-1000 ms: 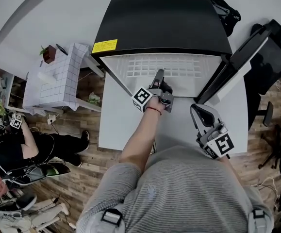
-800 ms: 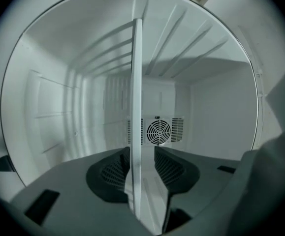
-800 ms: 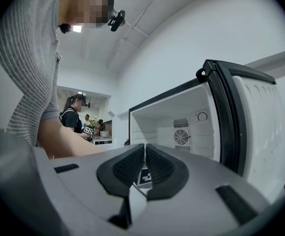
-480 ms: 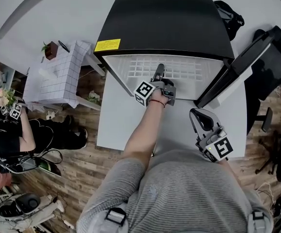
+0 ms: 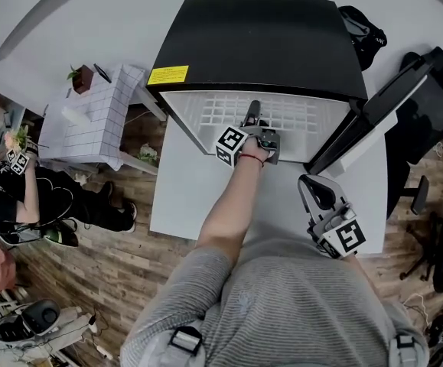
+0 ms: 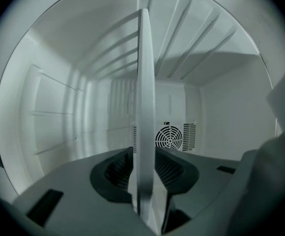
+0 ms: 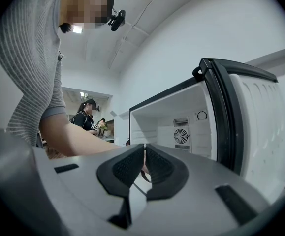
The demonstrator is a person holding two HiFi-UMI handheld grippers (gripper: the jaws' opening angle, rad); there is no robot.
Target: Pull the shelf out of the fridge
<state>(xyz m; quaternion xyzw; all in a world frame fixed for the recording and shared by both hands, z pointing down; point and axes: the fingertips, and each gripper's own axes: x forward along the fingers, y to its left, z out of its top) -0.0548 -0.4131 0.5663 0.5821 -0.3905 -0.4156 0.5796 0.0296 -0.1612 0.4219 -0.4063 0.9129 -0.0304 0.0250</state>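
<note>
Head view: left gripper [image 5: 253, 117] is at the near edge of the wire shelf [image 5: 301, 115], which sits in the open fridge [image 5: 259, 37]. Right gripper [image 5: 314, 189] hangs near-right, looks idle.
Left gripper view: jaws pinched on the shelf's edge, a grip for pulling.
Right gripper view: jaws together, holding nothing.

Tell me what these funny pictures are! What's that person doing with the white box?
A person holds a pinching tool, called a hand-held gripper, in each hand. One picture comes from a camera on their head, looking down; the other two come from cameras on those tools. The black-topped box is a small fridge, door open. The left hand-held gripper pinches the front edge of its white wire shelf. The right hand-held gripper is shut, holding nothing.
</note>
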